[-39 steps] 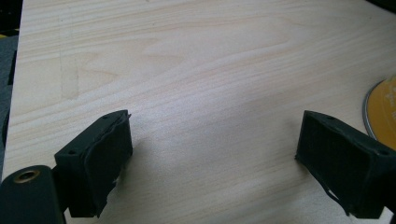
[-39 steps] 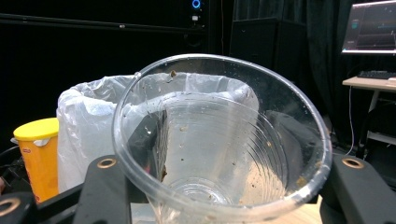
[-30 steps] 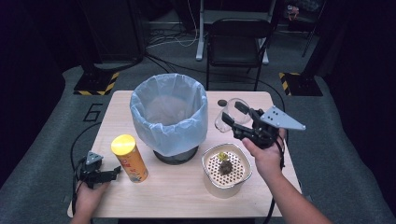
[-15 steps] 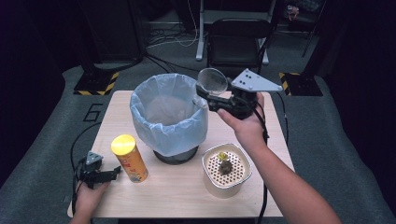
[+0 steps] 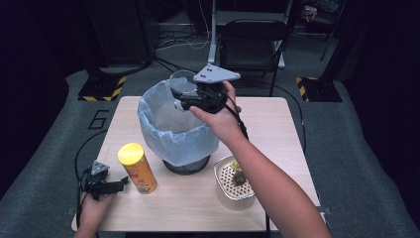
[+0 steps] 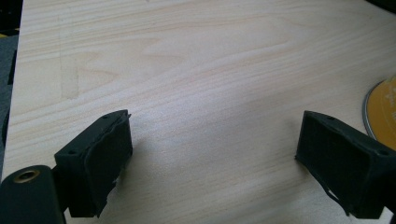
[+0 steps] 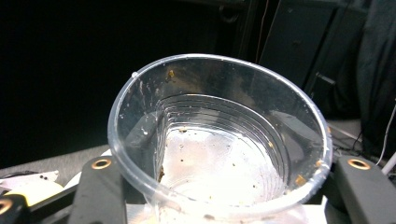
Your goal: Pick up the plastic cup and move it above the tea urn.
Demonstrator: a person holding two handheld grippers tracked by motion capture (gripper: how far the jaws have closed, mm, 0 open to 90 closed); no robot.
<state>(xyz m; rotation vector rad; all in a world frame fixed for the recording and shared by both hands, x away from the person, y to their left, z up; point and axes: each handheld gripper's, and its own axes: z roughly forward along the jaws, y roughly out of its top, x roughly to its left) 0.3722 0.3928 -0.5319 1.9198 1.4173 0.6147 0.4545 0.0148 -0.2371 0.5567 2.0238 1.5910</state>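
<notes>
My right gripper (image 5: 185,100) hangs over the far rim of a dark bin lined with a pale blue bag (image 5: 173,126). It is shut on a clear plastic cup (image 5: 182,83), and its jaws have just been opening a little with the cup still between them. In the right gripper view the cup (image 7: 219,140) lies tilted with its mouth toward the camera, a few crumbs stuck inside, and the black fingers (image 7: 100,186) on either side. My left gripper (image 5: 118,185) rests open at the table's front left, nothing between its jaws (image 6: 212,154).
An orange chip can with a yellow lid (image 5: 137,167) stands just right of the left gripper; its lid (image 6: 383,109) shows in the left gripper view. A metal strainer pot (image 5: 221,193) with scraps sits front right of the bin. A folding chair (image 5: 252,39) stands behind the wooden table (image 5: 277,129).
The right hand lifted the cup from the table's right side and carried it left and up, to above the bin's far rim. The left gripper stayed still.
</notes>
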